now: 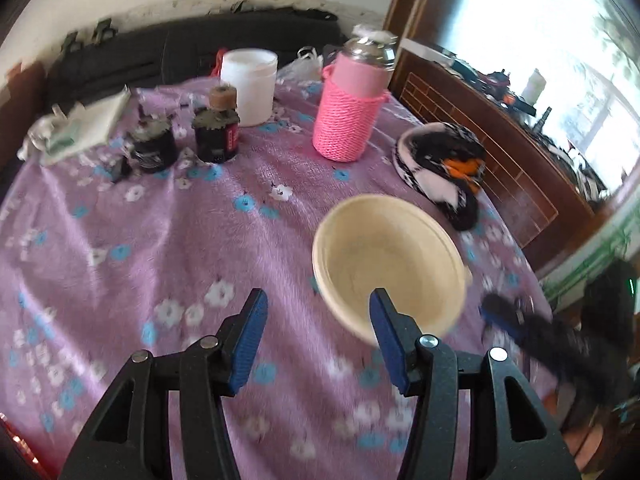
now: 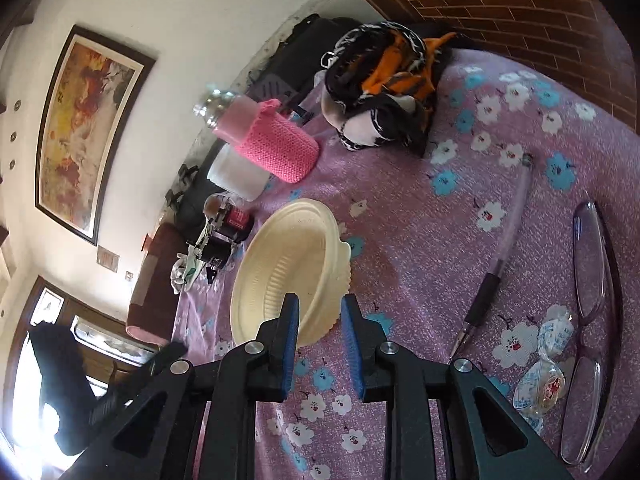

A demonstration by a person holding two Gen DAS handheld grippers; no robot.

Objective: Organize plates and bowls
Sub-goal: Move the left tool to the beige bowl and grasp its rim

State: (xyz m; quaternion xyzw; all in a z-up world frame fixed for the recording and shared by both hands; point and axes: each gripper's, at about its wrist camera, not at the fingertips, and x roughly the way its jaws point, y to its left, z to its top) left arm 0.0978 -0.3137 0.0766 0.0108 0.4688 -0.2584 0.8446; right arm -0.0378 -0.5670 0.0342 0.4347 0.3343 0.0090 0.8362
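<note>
Cream bowl (image 1: 388, 264) at centre right, on the floral cloth (image 1: 160, 240). Left gripper (image 1: 316, 336) open, empty. Right gripper (image 2: 320, 344) slightly parted, holding nothing, bowl's rim (image 2: 320, 320) showing between its tips.

Bowl (image 1: 384, 256) near rim hidden behind gripper; glasses (image 2: 592, 320) cut off.

Both views are lit by strong daylight; in the left wrist view the window (image 1: 560, 40) at upper right is blown out to white glare, and a pale sheen is cast over the purple flowered cloth (image 1: 160, 240); motion blur is seen across that whole view, most heavily on the cream bowl (image 1: 384, 264) and the cloth's flowers. In the right wrist view the picture is sharper; glare is seen at the lower left edge; the framed painting (image 2: 84, 132) is bent by fisheye distortion; black vignetting is seen in the corners of both views.
</note>
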